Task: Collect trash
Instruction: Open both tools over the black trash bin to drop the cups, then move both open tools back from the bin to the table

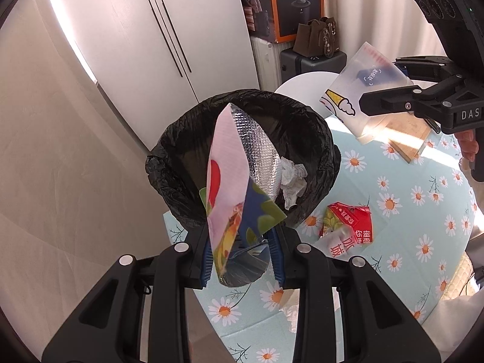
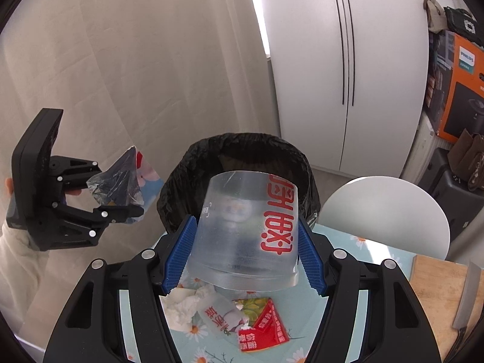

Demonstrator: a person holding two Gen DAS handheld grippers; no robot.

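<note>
Presently my left gripper (image 1: 242,251) is clenched on a flattened, foil-lined snack wrapper printed in pink, red and green (image 1: 233,178), held upright in front of the bin lined with a black plastic bag (image 1: 320,139). My right gripper (image 2: 245,252) grips a clear plastic cup with red lettering (image 2: 245,230) across its wall, blue pads on either side, the cup tilted with its mouth toward the bin.

Handling, as I judge it: the wrapper is nearly weightless, limp and slick, so a pinch low on its folded edge suits it; it should flutter rather than drop cleanly. The cup is light, thin-walled and springy; held mid-wall it will buckle if squeezed harder.

Still on the table, by my reading, lie a torn red-and-green packet (image 2: 263,326) and a crumpled white tissue (image 2: 184,308); another tissue sits inside the bin.

Surface: a pale blue tablecloth with daisies (image 1: 402,220), soft-looking, also carrying a wooden cutting board (image 2: 435,290) and a knife (image 2: 467,296). Room: white cupboard doors (image 2: 348,69), a cream curtain, a white round stool (image 2: 393,208), an orange carton (image 1: 298,3).
</note>
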